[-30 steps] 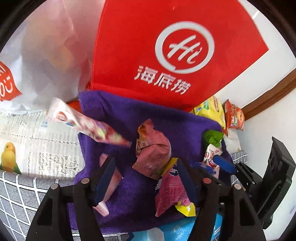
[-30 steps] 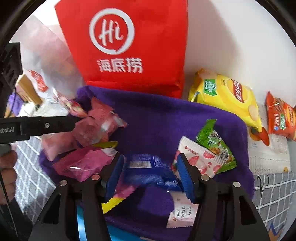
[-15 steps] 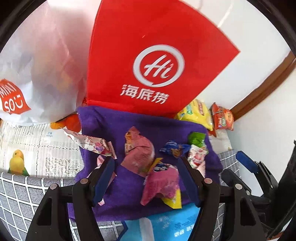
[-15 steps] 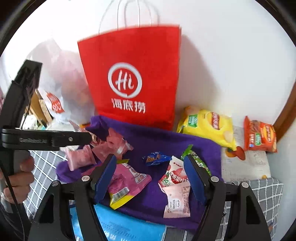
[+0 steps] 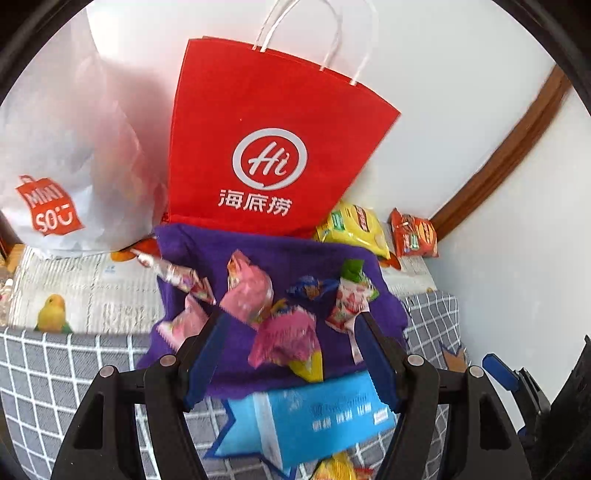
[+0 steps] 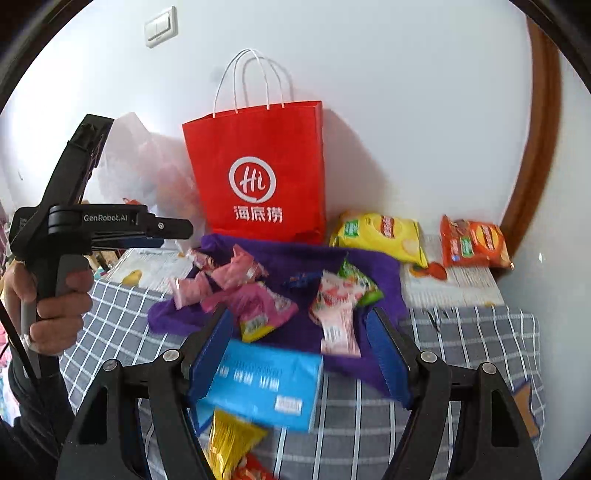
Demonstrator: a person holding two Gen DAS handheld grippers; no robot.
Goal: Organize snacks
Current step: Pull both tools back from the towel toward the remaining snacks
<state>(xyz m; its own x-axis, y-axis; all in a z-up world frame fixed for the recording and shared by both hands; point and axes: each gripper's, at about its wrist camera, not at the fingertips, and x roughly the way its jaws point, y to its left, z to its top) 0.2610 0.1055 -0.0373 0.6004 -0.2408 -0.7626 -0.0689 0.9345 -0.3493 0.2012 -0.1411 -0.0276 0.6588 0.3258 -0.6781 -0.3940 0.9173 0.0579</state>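
2 grippers hung above the snacks, both with jaws spread and nothing pinched. Our left gripper framed a pink packet on the purple cloth; our right gripper, whose jaws had just been opening, framed the far end of a blue box and pressed on neither it nor anything else.

The snacks lay scattered on the cloth: a long pink-and-silver sachet with its long axis slanting toward the near right, a crumpled pink bag, a small blue wrapper lying crosswise, and a strawberry packet pointing toward us over a green one. The blue box sat at the cloth's near edge, long axis crosswise.

Behind stood a red paper bag, upright against the wall, with a white plastic bag to its left and a yellow chip bag and an orange packet to its right.

Only the right view showed the hand gripping the left gripper's handle and a wall switch; only the left view showed the newspaper's parrot picture. A yellow packet was cut off at the bottom edge, and print on the snacks was too blurred to read.
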